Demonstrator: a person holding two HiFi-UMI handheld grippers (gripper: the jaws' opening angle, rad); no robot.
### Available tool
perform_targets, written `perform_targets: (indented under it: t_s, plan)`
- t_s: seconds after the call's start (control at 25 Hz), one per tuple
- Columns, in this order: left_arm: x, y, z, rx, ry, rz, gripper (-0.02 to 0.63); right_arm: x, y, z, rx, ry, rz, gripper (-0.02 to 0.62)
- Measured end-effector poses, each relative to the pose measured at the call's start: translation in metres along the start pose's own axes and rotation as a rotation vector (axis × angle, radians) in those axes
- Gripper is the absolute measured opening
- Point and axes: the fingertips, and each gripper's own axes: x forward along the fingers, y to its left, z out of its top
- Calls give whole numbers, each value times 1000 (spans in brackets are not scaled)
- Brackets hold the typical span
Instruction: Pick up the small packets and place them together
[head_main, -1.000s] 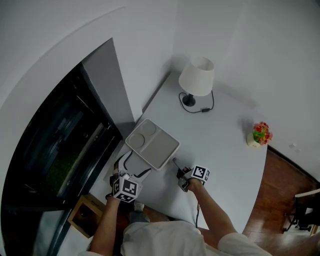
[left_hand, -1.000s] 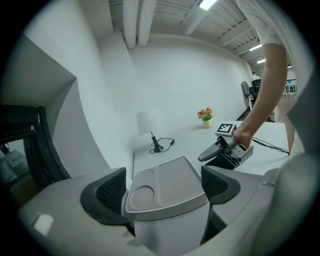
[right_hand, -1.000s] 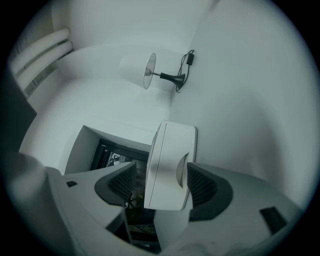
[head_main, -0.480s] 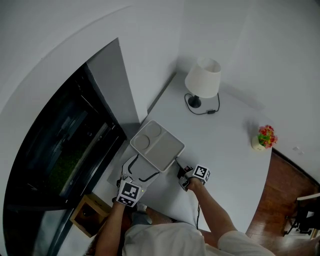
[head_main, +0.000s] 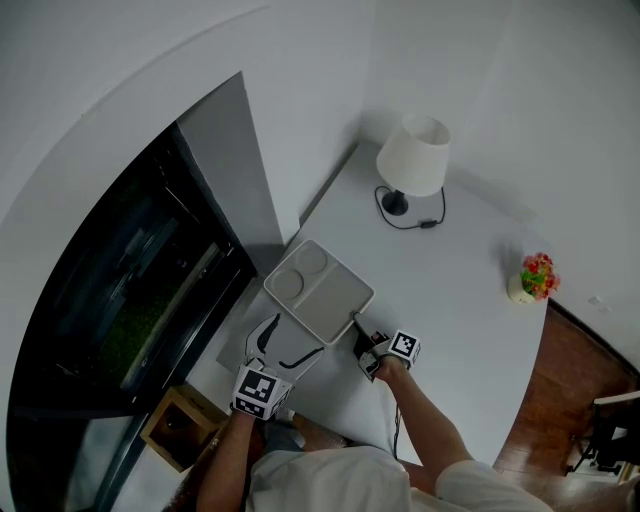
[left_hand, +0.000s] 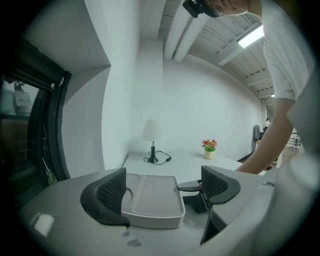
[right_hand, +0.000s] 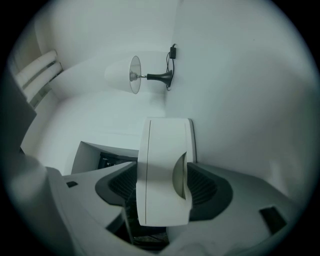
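Desk (head_main: 460, 310): white, set into a corner of pale walls, with a dark window (head_main: 130, 290) along its left side.
Lamp (head_main: 413, 155): stood at the far end, a white shade on a black foot, with its black cord (head_main: 425, 222) looped beside it, well apart from the tray.
Flower pot (head_main: 530, 278): small, with red and yellow blooms, near the desk's right edge and far from both grippers.
Wooden box (head_main: 175, 428): on the floor below the desk's near left corner.
Tray (head_main: 330, 300): pale grey, a round well beside a long one, lying near the desk's near left edge between the two grippers (this was the thing being handled).
Left gripper (left_hand: 163, 187): its fingers (left_hand: 112, 190) stood wide apart and gripped nothing; the tray's near wall lay just ahead of them.
Right gripper (right_hand: 162, 184): rolled onto its side; its fingers (right_hand: 205, 187) had just been closing and sat either side of the tray's right rim, pads against it.
In the way: the right gripper's upper finger lay across that rim, close to the left gripper's right finger.
Right forearm (head_main: 428, 415): reached in from the near edge.
Against a second before: the left gripper's marker cube (head_main: 255, 393) sat at a different tilt and a little further back from the tray. The right gripper sat slightly closer in on the tray's corner. The lamp and flower pot kept their places.
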Motion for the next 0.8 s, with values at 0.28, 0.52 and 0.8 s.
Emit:
perform_targets:
  t_s: [0.28, 0.52, 0.8]
  plan:
    - [-5, 1, -7, -10, 11, 11, 474, 11, 17, -9, 70, -11, 64, 305]
    - [-13, 7, -15, -16, 18, 26, 474, 12, 15, -9, 86, -3, 71, 265]
    - [-15, 3, -18, -26, 24, 23, 474, 9, 15, -9, 76, 6, 76, 241]
